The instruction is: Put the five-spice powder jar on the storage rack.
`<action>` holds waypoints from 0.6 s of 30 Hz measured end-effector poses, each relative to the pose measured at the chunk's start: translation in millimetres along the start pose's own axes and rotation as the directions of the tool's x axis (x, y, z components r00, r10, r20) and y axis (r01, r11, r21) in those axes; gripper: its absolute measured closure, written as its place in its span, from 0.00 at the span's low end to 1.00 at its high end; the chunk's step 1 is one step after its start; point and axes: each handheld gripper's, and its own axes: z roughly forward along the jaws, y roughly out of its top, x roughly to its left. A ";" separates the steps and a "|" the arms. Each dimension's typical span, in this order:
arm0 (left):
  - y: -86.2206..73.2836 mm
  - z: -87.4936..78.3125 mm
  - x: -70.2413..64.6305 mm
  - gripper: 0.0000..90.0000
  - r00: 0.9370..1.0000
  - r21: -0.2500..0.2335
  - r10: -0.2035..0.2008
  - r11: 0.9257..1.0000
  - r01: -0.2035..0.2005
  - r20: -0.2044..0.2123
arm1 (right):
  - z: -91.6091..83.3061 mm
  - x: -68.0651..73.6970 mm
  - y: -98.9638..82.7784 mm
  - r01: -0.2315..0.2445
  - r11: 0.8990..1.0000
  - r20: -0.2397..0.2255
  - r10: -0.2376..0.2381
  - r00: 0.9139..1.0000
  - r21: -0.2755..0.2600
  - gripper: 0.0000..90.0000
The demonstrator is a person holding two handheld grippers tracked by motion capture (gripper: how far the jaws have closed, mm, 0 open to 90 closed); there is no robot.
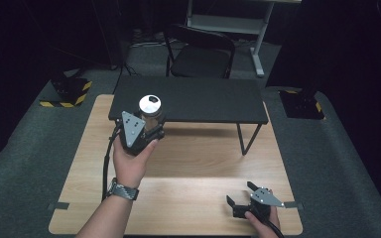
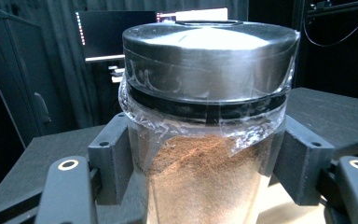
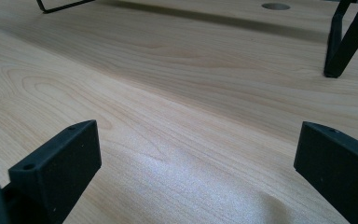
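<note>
— Steel-lidded jar (image 2: 205, 126) of brown powder sat clamped in the left tool (image 1: 151, 130), raised upright by the black shelf's (image 1: 203, 101) near left edge.

— And the right tool (image 1: 239, 194)?

— Jaws wide, resting near right on the wooden tabletop (image 1: 193, 163).

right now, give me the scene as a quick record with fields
held item: clear jar of brown powder, silver lid on, plastic film under the lid
left hand-held gripper: shut on the jar, upright, at the black shelf's front edge
right hand-held gripper: open, nothing between its jaws, low over the wooden table
black shelf: raised on thin legs at the table's far side
</note>
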 end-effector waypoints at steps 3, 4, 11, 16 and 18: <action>3.9 9.0 -0.9 0.34 1.000 0.004 0.003 1.000 -0.003 -0.007 | -0.1 -0.1 -0.2 0.001 1.000 -0.001 -0.001 1.000 -0.001 0.01; 5.3 13.0 -0.7 0.34 1.000 0.007 -0.001 1.000 0.002 -0.009 | -0.1 -0.1 -0.3 0.003 1.000 -0.001 -0.003 1.000 -0.001 0.01; 12.4 34.9 1.3 0.34 0.999 0.032 -0.002 0.999 0.003 -0.037 | -0.6 -0.4 -1.1 0.004 1.000 -0.005 -0.004 1.000 -0.006 0.01; 14.6 53.2 3.1 0.34 0.998 0.055 -0.013 0.998 0.016 -0.061 | -0.6 -1.2 -1.1 0.004 1.000 -0.009 -0.004 1.000 -0.006 0.01; 14.8 58.8 3.4 0.34 0.997 0.060 -0.024 0.998 0.028 -0.069 | -0.5 -1.8 -0.9 0.006 1.000 -0.013 -0.006 1.000 -0.005 0.01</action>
